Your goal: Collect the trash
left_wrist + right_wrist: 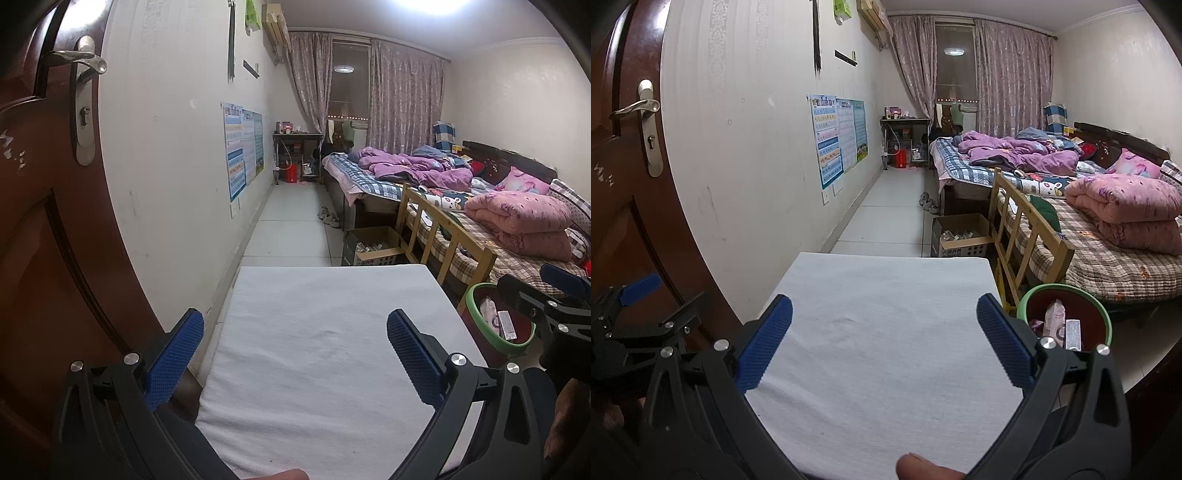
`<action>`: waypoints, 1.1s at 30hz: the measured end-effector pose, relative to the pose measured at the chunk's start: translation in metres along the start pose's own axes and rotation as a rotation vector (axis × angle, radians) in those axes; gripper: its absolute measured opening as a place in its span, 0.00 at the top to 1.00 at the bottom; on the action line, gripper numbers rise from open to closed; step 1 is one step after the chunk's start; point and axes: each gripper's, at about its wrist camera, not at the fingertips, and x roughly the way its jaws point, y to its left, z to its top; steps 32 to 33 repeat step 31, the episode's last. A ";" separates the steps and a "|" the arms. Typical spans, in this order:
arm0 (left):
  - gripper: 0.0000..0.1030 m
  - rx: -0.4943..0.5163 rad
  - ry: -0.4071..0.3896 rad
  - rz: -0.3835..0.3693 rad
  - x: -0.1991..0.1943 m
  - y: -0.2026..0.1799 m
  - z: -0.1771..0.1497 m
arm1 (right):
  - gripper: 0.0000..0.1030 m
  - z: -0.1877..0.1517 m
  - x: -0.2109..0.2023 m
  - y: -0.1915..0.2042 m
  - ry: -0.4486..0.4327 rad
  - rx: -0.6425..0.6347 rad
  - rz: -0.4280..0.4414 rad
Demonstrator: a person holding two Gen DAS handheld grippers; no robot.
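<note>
Both hand-held grippers hover above a white cloth-covered table [325,354] in a bedroom. The left gripper [295,345] has its blue ribbed fingers [177,354] spread wide with nothing between them, and the right gripper [884,328] is spread just as wide and equally empty. The table surface under them is bare. To the right of the table, on the floor near a wooden bed rail [1030,236], stands a red trash bin with a green rim [1067,317]; inside it lie a pale pink packet [1054,314] and a small silvery wrapper [1073,334]. A cardboard box [960,236] sits on the floor beyond the table's far edge. A brown door [44,221] with a metal handle fills the left side.
</note>
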 end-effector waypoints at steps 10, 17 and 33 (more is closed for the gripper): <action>0.08 0.004 -0.007 0.001 -0.002 0.000 0.000 | 0.04 -0.001 0.000 0.003 0.007 -0.010 0.002; 0.08 -0.005 -0.002 0.003 -0.001 0.002 0.002 | 0.04 -0.002 0.001 0.004 0.012 -0.013 0.004; 0.08 0.000 -0.003 0.010 -0.003 0.001 0.002 | 0.04 -0.002 0.002 0.001 0.025 -0.019 0.007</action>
